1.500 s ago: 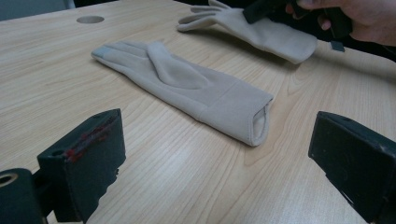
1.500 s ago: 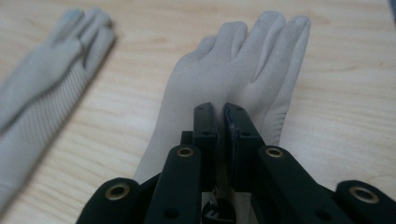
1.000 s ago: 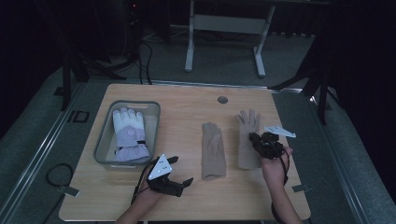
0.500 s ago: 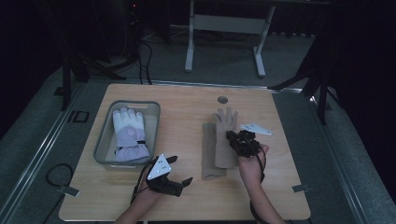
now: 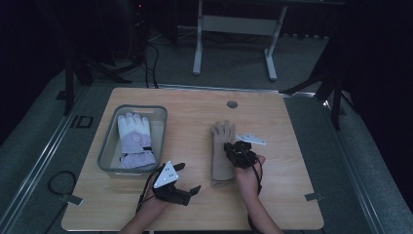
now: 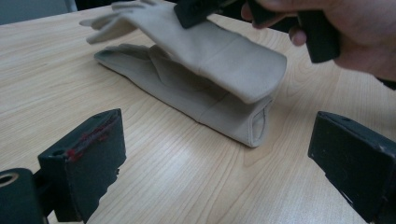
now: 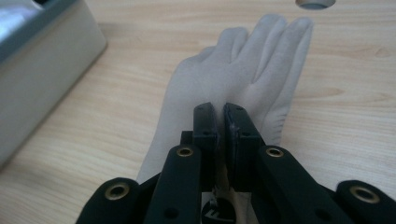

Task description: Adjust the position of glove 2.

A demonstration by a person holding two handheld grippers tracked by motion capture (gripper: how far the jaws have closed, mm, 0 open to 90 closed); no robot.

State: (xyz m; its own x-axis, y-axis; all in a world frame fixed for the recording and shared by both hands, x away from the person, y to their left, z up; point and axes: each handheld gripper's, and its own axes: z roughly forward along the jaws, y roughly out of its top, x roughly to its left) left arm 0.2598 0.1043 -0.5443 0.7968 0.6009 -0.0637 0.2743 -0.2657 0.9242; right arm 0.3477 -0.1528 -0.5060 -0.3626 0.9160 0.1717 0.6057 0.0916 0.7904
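Right hand-held gripper (image 5: 233,147): high view, clenched on upper beige glove (image 5: 223,134), stacking it over its mate on the desk (image 5: 195,209). Left hand-held gripper (image 6: 219,154): own view, released, idle before lower glove (image 6: 196,105). Right gripper view: jaws pinch fabric.

— What carries it all?
— A light wooden table (image 5: 292,195) with a round cable hole (image 5: 232,104) near its far edge.
— And lying on it?
— A grey tray (image 5: 108,146) toward the left edge. Right of the middle, a beige glove (image 6: 187,100) lies flat, its fingers toward the far edge, with a second beige glove (image 6: 224,51) over it.
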